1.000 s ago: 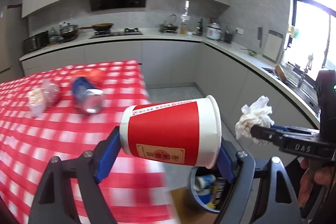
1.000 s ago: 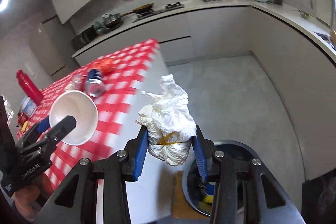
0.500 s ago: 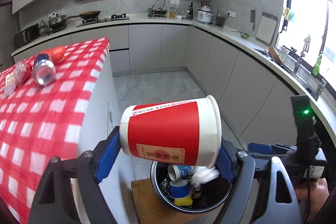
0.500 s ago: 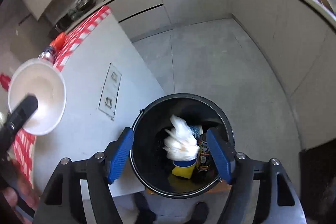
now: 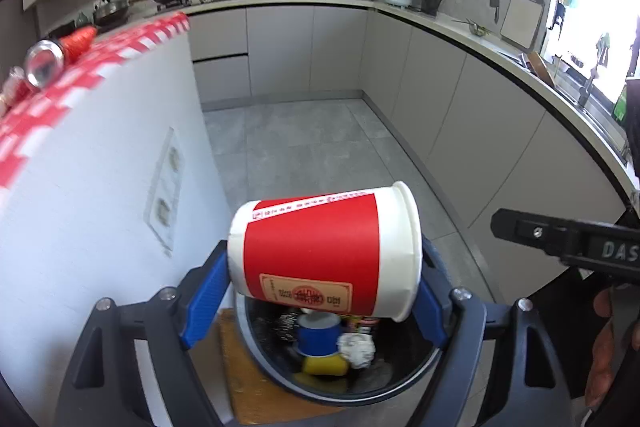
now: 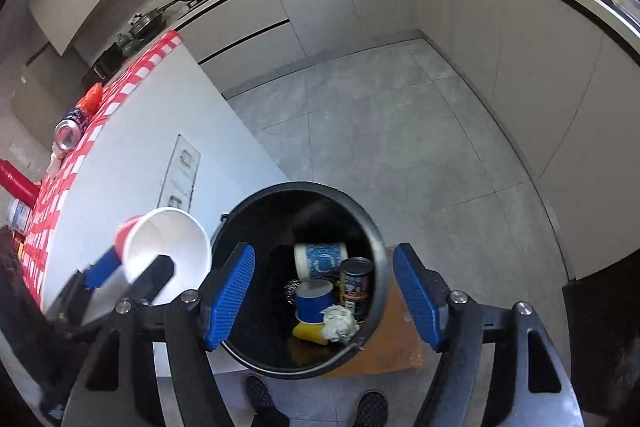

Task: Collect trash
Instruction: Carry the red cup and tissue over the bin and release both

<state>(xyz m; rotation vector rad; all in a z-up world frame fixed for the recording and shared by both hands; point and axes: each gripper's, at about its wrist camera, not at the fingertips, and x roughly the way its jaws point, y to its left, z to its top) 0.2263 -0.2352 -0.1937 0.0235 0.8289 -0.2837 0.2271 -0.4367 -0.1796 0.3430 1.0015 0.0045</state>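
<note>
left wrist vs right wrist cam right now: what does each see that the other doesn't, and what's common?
Left wrist only: the red printed side of the paper cup, which lies on its side, clamped in the left hand-held gripper, and the bright window.

Right wrist only: the open, empty right hand-held gripper, the cup's white inside, the person's shoes, and a red bottle.

Both: the black trash bin holding a crumpled tissue, and a can on the checkered cloth.

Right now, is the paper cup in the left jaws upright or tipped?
Tipped on its side: the red paper cup lies horizontal, mouth facing right, above the trash bin.
</note>
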